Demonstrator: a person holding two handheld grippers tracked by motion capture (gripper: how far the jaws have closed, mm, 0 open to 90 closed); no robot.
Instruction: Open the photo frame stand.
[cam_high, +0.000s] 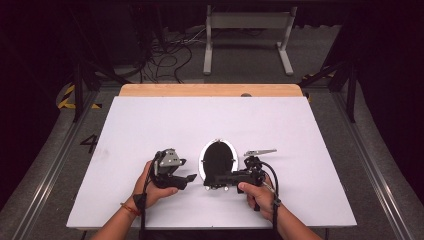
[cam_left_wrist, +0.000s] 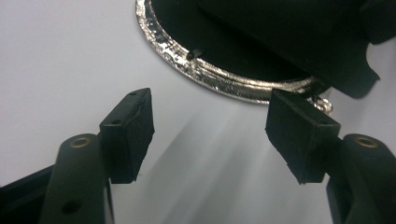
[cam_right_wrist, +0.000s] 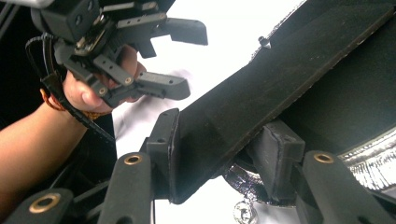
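A flat black panel (cam_right_wrist: 280, 84) is clamped between the fingers of the right gripper (cam_right_wrist: 219, 149) above the silver-rimmed oval frame (cam_high: 202, 159) on the white surface (cam_high: 150, 130), while the left gripper (cam_left_wrist: 210, 135), fingers parted and empty, is held just beside the rim, so seating or withdrawing the panel appears to be the step in hand, calling next for a steadying grip on the rim.

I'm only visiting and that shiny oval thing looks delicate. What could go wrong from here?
The right gripper clamps only the edge of a black flap that sits over the oval mirror; the flap could slip out if pulled.

Its silver rim looks like crinkled foil and might tear or dent if a jaw catches it.

The left gripper is open close beside that rim, so a small nudge could push the whole piece across the white table.
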